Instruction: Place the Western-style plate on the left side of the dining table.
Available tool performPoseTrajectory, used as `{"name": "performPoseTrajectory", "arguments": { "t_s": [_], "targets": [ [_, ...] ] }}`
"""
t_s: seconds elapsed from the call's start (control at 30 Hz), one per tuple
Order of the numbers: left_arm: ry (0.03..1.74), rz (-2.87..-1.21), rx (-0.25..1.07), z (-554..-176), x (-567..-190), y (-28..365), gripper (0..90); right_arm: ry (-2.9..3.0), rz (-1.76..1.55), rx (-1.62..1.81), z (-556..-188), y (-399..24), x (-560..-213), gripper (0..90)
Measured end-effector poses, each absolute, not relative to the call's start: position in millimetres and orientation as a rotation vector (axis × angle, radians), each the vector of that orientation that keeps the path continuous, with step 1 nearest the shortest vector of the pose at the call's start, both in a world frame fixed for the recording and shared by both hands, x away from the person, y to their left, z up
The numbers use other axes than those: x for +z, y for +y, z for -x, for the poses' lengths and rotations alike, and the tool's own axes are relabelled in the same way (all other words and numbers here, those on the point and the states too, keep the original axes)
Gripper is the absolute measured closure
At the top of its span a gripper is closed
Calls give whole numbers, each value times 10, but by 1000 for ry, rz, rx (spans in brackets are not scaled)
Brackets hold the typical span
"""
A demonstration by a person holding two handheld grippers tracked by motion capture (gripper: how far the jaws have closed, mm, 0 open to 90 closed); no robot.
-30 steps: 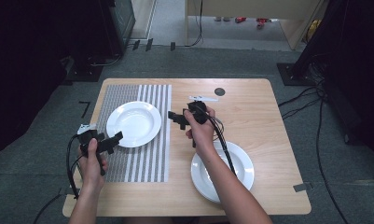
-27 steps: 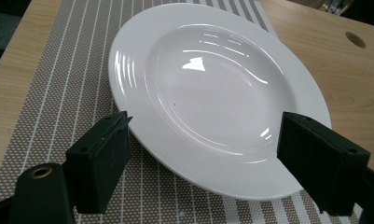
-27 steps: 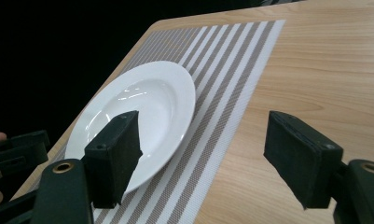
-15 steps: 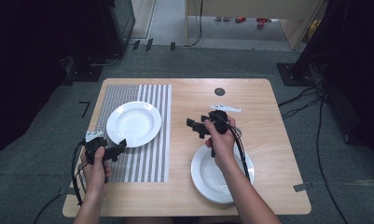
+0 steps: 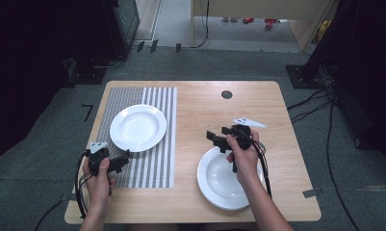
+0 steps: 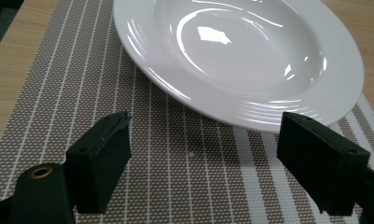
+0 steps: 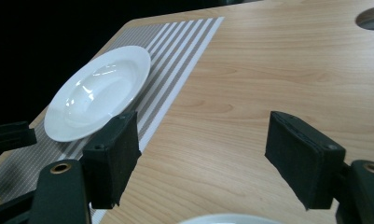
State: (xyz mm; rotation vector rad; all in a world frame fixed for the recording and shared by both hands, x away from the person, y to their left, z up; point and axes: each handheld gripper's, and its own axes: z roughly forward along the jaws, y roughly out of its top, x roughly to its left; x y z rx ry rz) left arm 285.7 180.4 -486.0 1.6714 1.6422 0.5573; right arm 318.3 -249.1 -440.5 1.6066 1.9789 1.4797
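two-handed plate handling at a wooden table (image 5: 277, 144). a white deep plate (image 5: 138, 127) lies on the striped placemat (image 5: 157, 163) that covers the table's left portion; a second white plate (image 5: 214, 185) sits on bare wood near the front edge, right of centre. the left gripper (image 5: 122, 160) hovers over the mat just in front of the first plate — its jaws stand wide apart with nothing between them, aligned toward the near rim, probably so one pad can slip under the raised lip. the right gripper (image 5: 213, 139), equally wide and empty, is held above the far rim of the second plate, pointing left toward the mat — a stance that suggests it stands ready rather than reaching to grasp.
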Motion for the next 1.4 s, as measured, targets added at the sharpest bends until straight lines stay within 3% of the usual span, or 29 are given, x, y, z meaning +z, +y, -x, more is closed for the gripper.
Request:
{"name": "performPoseTrajectory", "arguments": {
  "t_s": [0.8,1.4],
  "targets": [
    [1612,-1713,697,-2576,-4971,1792,169,1847,-1695,1409,-2734,-3433,-4637,253],
    [1640,-1715,703,-2398,-5032,1968,167,1766,-1773,1311,-2450,-3983,-4815,252]
  ]
}}
